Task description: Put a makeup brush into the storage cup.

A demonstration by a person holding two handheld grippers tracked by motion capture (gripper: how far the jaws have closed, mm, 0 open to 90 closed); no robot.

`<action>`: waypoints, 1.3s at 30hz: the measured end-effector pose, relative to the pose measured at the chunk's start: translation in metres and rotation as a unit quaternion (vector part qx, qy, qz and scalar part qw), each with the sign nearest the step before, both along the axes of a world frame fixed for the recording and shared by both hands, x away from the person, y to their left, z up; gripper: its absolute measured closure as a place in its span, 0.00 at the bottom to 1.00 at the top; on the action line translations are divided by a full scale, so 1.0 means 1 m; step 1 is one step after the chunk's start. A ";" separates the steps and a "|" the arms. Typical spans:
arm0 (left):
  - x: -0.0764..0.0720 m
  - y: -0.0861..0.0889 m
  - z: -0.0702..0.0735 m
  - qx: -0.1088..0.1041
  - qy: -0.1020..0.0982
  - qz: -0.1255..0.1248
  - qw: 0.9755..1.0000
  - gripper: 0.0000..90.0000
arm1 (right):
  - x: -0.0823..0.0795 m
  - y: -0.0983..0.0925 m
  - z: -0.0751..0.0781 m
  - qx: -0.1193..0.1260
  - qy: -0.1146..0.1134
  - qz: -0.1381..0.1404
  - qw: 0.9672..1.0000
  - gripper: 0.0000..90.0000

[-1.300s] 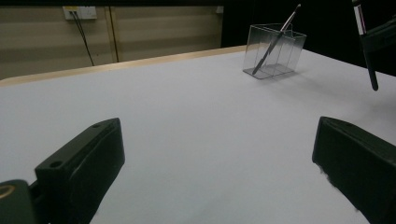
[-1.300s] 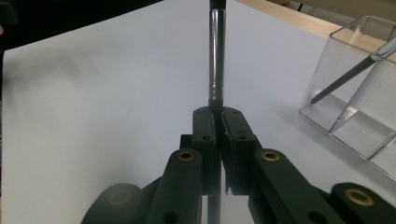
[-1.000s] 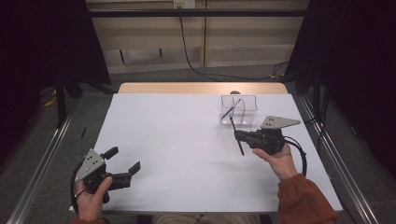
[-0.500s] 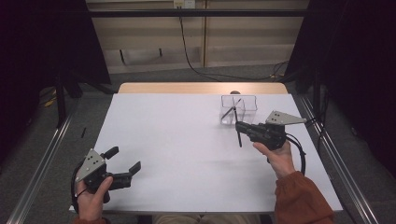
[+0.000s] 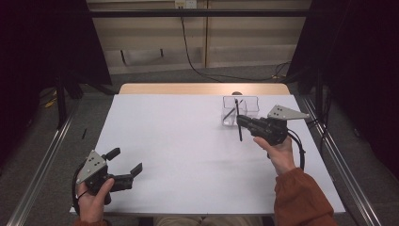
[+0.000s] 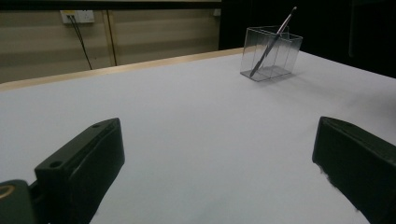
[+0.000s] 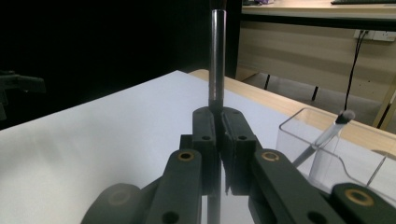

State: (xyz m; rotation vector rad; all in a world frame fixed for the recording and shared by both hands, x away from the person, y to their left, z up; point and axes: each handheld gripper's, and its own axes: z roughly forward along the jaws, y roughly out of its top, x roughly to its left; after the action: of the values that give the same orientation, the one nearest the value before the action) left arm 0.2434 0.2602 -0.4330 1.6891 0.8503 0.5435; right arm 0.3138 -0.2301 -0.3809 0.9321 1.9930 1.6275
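Landmark: we take the clear holder [image 5: 241, 111] as our reference; it stands toward the far right of the white table [image 5: 188, 150].

Right gripper [image 5: 241, 123]: we see its jaws pressed together on a thin dark brush [image 5: 238, 123], just on the near side of the clear holder.

Held brush: in the right gripper view we see its shaft [image 7: 216, 60] standing upright out of the clamped jaws; in the high view it crosses the near edge of the clear holder, whether touching we cannot tell.

Clear holder contents: we see a second brush [image 6: 273, 41] leaning tilted inside it.

Left gripper [image 5: 126, 162]: we see its jaws spread wide with nothing between them, well apart from the clear holder, at the near left of the table.
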 end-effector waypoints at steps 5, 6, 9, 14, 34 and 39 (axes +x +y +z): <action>0.000 0.000 0.000 0.001 0.000 -0.001 1.000 0.03 | 0.006 0.003 0.009 0.006 -0.006 -0.001 1.000 0.94; 0.000 0.000 0.000 0.000 0.000 -0.001 1.000 0.03 | 0.007 0.004 0.010 0.007 -0.007 -0.002 1.000 0.94; 0.000 -0.001 0.000 0.001 -0.001 -0.003 1.000 0.03 | 0.012 0.005 0.011 0.009 -0.005 -0.007 1.000 0.94; 0.000 -0.001 0.000 -0.001 -0.001 -0.005 1.000 0.03 | 0.018 0.008 0.013 0.007 -0.006 -0.006 1.000 0.94; 0.001 -0.001 0.000 0.000 -0.003 -0.006 1.000 0.03 | 0.045 0.015 0.041 -0.001 -0.018 -0.029 0.999 0.94; 0.001 -0.001 0.000 -0.002 -0.002 -0.002 1.000 0.03 | 0.054 0.018 0.045 0.000 -0.019 -0.038 0.999 0.94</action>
State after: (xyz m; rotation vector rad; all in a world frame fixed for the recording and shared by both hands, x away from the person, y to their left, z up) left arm 0.2441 0.2594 -0.4332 1.6852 0.8458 0.5418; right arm 0.3677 -0.2122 -0.3362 0.9571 1.9094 1.5923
